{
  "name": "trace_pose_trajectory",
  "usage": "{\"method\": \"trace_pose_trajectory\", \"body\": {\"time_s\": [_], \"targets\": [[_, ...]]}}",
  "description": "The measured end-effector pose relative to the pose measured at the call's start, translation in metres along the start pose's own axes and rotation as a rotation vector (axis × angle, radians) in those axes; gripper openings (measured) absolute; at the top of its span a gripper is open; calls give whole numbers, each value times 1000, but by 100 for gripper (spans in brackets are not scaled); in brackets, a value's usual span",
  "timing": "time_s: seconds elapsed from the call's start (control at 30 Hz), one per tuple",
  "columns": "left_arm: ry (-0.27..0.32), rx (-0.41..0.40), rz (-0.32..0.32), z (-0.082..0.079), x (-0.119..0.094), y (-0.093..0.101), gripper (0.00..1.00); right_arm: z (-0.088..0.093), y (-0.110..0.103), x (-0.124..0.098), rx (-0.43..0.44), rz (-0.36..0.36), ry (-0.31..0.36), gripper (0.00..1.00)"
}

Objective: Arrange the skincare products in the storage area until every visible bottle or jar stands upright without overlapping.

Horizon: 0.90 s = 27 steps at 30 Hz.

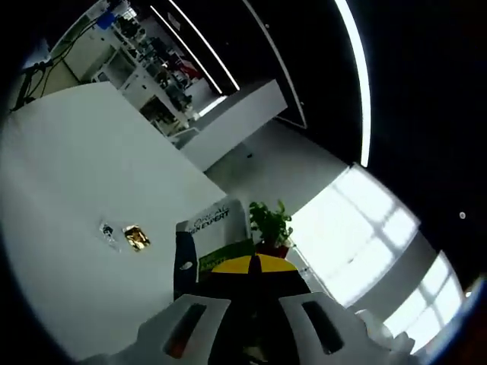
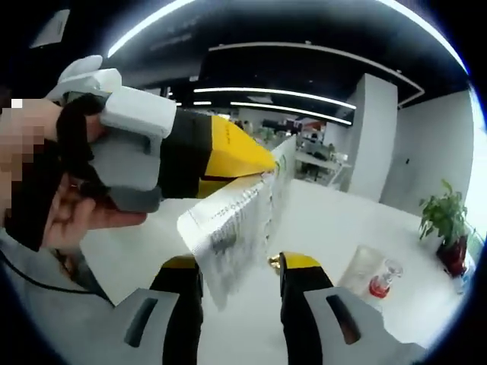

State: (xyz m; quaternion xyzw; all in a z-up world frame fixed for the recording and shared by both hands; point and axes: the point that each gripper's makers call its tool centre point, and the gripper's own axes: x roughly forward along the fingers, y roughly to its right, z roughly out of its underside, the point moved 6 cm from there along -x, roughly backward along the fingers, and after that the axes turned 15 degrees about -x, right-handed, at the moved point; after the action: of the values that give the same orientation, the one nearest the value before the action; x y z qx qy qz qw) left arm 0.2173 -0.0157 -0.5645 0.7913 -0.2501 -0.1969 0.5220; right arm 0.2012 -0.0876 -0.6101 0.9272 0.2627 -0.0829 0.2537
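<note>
The product box [image 1: 217,242] is held up off the white table [image 1: 84,175] between the two grippers; in the left gripper view its white face carries dark lettering that reads as "L'OREAL" over "MEN EXPERT", above a green band with white writing too small to read and a dark blue side panel. The lower part of the box is hidden behind the left gripper [image 1: 255,293], whose yellow-tipped jaws are closed on it. In the right gripper view the same box [image 2: 236,220] is seen nearly edge-on, its shiny side covered in fine grey print that cannot be made out. There the left gripper [image 2: 251,171] comes in from the left, held in a person's hand [image 2: 72,205], its yellow tip pinching the upper part of the box. The right gripper [image 2: 237,270] has the lower corner of the box hanging between its yellow-tipped jaws, but whether they press on it cannot be told. On the table, two small packets [image 1: 125,236], one gold, lie near the box in the left gripper view; their labels are unreadable. A clear bottle with a red base [image 2: 371,272] lies on the table to the right in the right gripper view. A potted plant [image 2: 445,224] stands further back.
</note>
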Motion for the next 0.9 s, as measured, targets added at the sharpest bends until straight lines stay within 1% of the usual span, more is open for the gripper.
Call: {"method": "trace_pose_trajectory", "body": {"time_s": [0.1,0.2,0.27,0.33,0.37,0.4,0.43,0.5,0.6,0.67,0.73,0.83,0.87,0.9], "targets": [[-5,-8,8,1,1,0,2,-2,-3,1,-28,-14,20,21],[-23,-7,13,6,4,1,2,-1,-1,0,-19,-8,16,20],[-31,-11,19,8,5,2,2,1,1,-1,-6,-3,9,17],[-35,-23,26,9,5,3,2,3,4,-3,11,-3,9,9],[-39,-25,25,10,5,3,2,4,7,-4,20,4,8,3],[-39,-27,26,9,5,3,2,4,9,-5,43,0,15,2],[-40,-32,33,9,4,3,2,5,8,-5,101,-17,21,2],[-42,-32,29,9,4,2,2,9,10,-5,166,-32,17,2],[-50,-41,28,13,5,2,2,12,10,-9,323,-69,37,1],[-55,-51,29,16,6,3,2,14,11,-13,379,-80,43,1],[-61,-46,40,20,7,7,2,15,14,-16,378,-76,46,1],[-85,10,91,25,9,16,0,16,18,-21,389,-73,52,1],[-80,21,85,25,10,17,0,17,20,-22,394,-73,54,1],[-90,36,88,27,10,19,1,17,22,-25,400,-71,57,1]]}}
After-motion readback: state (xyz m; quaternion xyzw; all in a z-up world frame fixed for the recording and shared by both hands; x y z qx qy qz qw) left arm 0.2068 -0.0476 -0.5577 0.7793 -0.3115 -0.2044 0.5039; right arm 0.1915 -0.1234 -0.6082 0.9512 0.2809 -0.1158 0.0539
